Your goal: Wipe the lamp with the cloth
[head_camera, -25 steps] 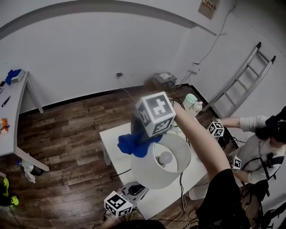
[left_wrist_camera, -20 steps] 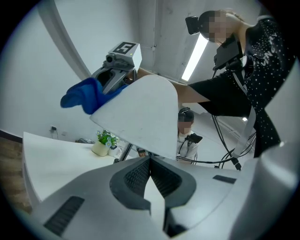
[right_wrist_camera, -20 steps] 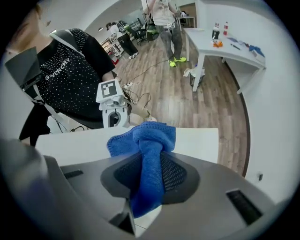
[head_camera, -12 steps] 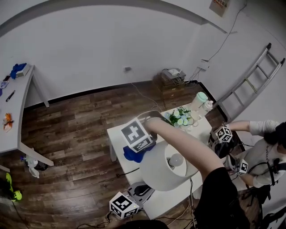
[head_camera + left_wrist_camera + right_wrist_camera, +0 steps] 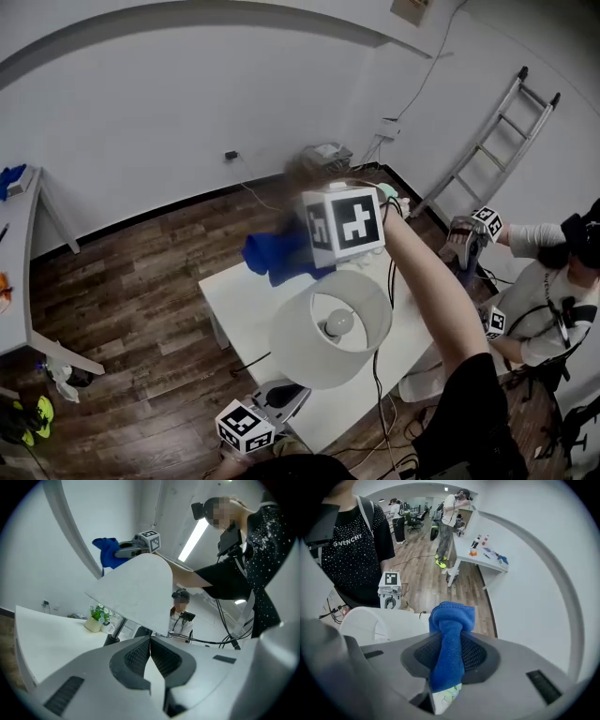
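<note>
Blue microfibre cloth (image 5: 452,616) pinched in right gripper (image 5: 451,638); left gripper (image 5: 150,640) pressed together, empty. Risks toppling unsteadied white lampshade (image 5: 370,620) beside right gripper under hard wiping.

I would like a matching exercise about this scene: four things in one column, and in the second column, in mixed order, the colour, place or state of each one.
Things:
1. cloth
2. lampshade
3. left gripper
4. ladder

Descriptions:
A. white, standing on the table with its open top facing up
B. leaning against the wall
C. blue, clamped in the right gripper
D. shut, with nothing between its pads

Right pairs: 1-C, 2-A, 3-D, 4-B.
</note>
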The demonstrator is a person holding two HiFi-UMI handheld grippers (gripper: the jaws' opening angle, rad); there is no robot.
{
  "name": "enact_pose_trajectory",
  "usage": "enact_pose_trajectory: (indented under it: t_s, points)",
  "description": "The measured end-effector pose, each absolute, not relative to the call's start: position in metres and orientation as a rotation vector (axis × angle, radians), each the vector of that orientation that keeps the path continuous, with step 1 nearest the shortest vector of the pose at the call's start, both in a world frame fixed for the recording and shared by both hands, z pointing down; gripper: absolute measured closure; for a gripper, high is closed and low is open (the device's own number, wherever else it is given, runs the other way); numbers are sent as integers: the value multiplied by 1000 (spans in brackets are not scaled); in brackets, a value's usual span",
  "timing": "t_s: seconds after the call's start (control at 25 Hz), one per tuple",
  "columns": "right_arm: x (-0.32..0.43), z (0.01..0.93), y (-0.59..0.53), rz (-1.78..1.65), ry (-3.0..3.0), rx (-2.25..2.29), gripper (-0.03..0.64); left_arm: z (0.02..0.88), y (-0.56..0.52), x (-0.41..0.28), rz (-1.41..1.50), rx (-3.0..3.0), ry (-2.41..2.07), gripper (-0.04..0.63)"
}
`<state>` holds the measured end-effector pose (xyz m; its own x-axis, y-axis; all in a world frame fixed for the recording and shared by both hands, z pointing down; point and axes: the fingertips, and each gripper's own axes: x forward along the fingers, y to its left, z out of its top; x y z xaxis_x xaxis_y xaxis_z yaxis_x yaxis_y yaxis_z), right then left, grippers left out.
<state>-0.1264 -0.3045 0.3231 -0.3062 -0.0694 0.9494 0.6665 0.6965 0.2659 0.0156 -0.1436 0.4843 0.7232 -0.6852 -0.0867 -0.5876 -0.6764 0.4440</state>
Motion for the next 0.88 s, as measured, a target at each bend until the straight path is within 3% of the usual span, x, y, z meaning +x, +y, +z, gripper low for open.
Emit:
enact_pose_trajectory:
  t_s: [0.44,0.68,0.88]
  points:
    - [-9,201,-211,-963,-2064,-17,509,493,-121,22,-232,2616,-896,584]
    - [24,232,-124,-941,-2211,76,509,499,-115,0,-199,2623,-945,583]
    - [26,311,-76,-752,-2263,58,509,505,-119,-24,-171,2606,-1012,583]
